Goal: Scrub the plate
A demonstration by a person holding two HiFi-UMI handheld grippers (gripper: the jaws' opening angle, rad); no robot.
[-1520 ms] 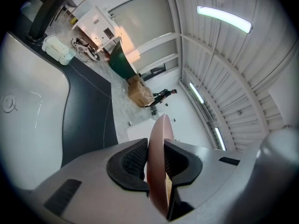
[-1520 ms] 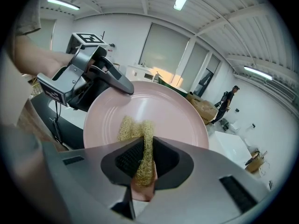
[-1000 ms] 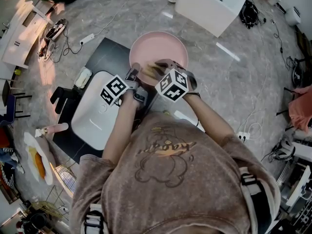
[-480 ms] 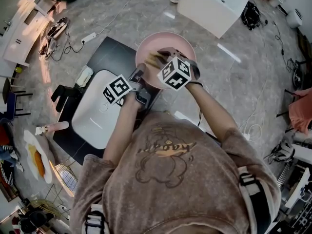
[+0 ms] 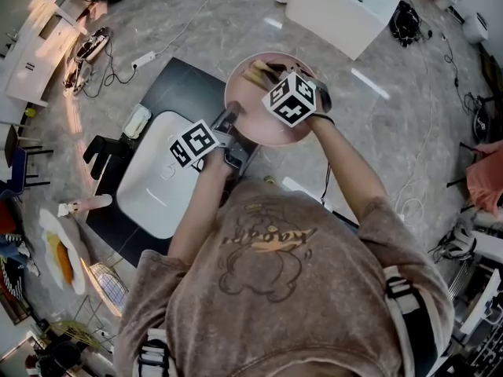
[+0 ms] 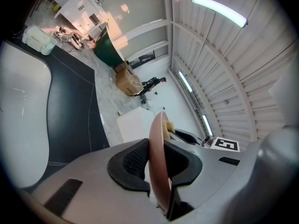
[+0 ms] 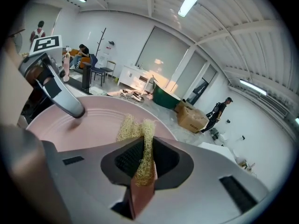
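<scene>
Right gripper (image 5: 266, 74) is half hidden under its marker cube (image 5: 292, 98), which also covers part of the round, smooth pink plate (image 5: 258, 128). Left gripper (image 5: 229, 117) pinches the plate's near rim & holds it up just beside the white sink (image 5: 149, 183). Right gripper pinches a scratchy yellow fibre scrubber (image 7: 139, 135) at the plate's far side.

Black countertop (image 5: 167, 91) centre left; white basin (image 5: 149, 181) set into it; small pale box (image 5: 134, 123) on its left edge. Grey marbled floor (image 5: 228, 14) all round: white cabinet (image 5: 346, 6) upper right, power strip (image 5: 141, 60) with cables upper left.
</scene>
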